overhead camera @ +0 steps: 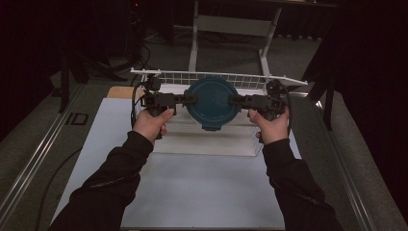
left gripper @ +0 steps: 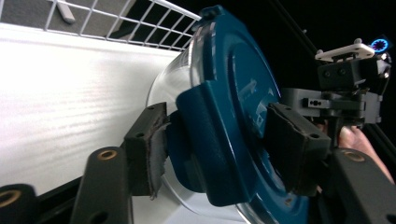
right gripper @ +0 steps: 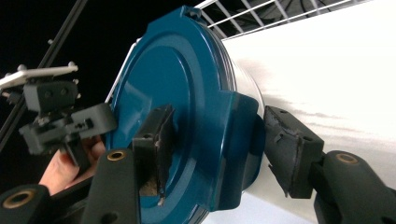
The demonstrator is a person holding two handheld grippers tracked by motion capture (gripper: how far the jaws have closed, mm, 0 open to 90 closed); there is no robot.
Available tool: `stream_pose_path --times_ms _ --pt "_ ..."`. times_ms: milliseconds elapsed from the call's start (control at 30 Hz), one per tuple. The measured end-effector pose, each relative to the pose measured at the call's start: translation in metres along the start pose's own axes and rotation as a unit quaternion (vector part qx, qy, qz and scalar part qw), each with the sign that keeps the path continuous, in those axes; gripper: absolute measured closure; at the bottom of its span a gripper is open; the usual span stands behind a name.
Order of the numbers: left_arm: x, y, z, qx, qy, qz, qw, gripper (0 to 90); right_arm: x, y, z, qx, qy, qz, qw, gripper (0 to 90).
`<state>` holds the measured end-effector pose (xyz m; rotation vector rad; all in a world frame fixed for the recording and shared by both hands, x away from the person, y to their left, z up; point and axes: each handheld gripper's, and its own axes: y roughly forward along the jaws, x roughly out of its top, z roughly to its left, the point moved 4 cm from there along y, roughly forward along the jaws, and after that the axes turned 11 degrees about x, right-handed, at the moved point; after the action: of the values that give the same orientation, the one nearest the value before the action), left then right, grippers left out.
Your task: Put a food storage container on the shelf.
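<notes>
A round clear container with a dark blue lid (overhead camera: 211, 102) hangs between my two grippers over the white table. My left gripper (overhead camera: 191, 99) comes in from the left, and its jaws straddle the lid's side latch (left gripper: 201, 140): one pad under the flap, the other on the lid's top. My left gripper (left gripper: 219, 144) looks shut on that edge. My right gripper (overhead camera: 234, 100) holds the opposite latch (right gripper: 238, 140) the same way. In its own view my right gripper (right gripper: 219, 144) has one pad on the lid's top and one by the flap.
A white wire rack (overhead camera: 216, 78) runs along the table's far edge just behind the container. A clear shallow tray (overhead camera: 207, 142) lies below it on the white mat (overhead camera: 192, 192). A wooden board (overhead camera: 118, 91) sits at the back left.
</notes>
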<state>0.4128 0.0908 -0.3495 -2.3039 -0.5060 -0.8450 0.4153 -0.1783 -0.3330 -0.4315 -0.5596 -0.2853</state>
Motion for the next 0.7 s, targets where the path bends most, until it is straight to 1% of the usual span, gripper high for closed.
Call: stream_pose_path --times_ms 67,100,133,167,200,267,333,367,400,433,467,500,533,567,633,667,700 --pt "0.001 0.003 0.001 0.003 0.001 0.000 1.0000 39.3 0.003 0.002 -0.002 -0.005 0.010 -0.002 0.9999 43.8" --pt "0.002 0.005 0.003 0.003 -0.009 0.000 1.0000 39.0 0.004 0.003 -0.003 -0.006 0.013 -0.002 0.9999 43.7" --pt "0.002 0.005 0.003 0.003 -0.009 0.000 1.0000 38.6 0.004 0.003 -0.003 -0.006 0.013 -0.002 0.9999 43.7" --pt "0.003 0.009 0.006 0.003 -0.018 0.005 0.9998 36.6 0.008 0.006 -0.007 -0.013 0.023 -0.002 0.9997 43.1" --pt "0.003 0.011 0.007 0.003 -0.021 0.008 0.9997 35.7 0.009 0.007 -0.008 -0.014 0.028 0.000 0.9995 43.0" --pt "0.004 0.011 0.008 0.002 -0.020 0.009 0.9998 34.4 0.012 0.009 -0.009 -0.020 0.028 0.003 0.9994 42.7" --pt "0.005 0.011 0.008 0.006 -0.017 0.009 0.9998 34.2 0.013 0.009 -0.009 -0.021 0.024 0.006 0.9995 42.5" --pt "0.006 0.011 0.008 0.007 -0.010 0.011 0.9999 34.1 0.015 0.008 -0.007 -0.030 0.012 0.004 0.9995 41.2" --pt "0.006 0.010 0.008 0.009 -0.008 0.008 0.9999 34.1 0.016 0.008 -0.006 -0.036 0.002 0.001 0.9993 41.1" --pt "0.006 0.009 0.009 0.011 -0.007 0.006 0.9999 34.1 0.017 0.006 -0.004 -0.053 -0.019 0.002 0.9984 40.2" --pt "0.006 0.009 0.009 0.011 -0.007 0.006 0.9999 34.2 0.017 0.006 -0.004 -0.053 -0.019 0.002 0.9984 40.2" --pt "0.007 0.006 0.008 0.027 0.009 -0.004 0.9996 34.7 0.018 0.003 0.001 -0.068 -0.051 -0.002 0.9964 39.6" --pt "0.008 0.003 0.008 0.035 0.016 -0.004 0.9993 34.7 0.018 0.002 0.003 -0.073 -0.061 0.000 0.9955 39.5" --pt "0.008 0.001 0.008 0.041 0.019 -0.007 0.9990 34.7 0.017 0.001 0.005 -0.082 -0.080 0.000 0.9934 38.3" --pt "0.008 -0.003 0.006 0.048 0.030 -0.008 0.9984 34.6 0.016 -0.002 0.009 -0.094 -0.107 -0.004 0.9898 38.8" --pt "0.007 -0.007 0.004 0.054 0.037 -0.015 0.9977 34.6 0.015 -0.004 0.011 -0.095 -0.116 -0.005 0.9887 39.5" --pt "0.006 -0.009 0.003 0.056 0.041 -0.016 0.9975 34.6 0.013 -0.006 0.014 -0.097 -0.130 -0.006 0.9867 42.4"
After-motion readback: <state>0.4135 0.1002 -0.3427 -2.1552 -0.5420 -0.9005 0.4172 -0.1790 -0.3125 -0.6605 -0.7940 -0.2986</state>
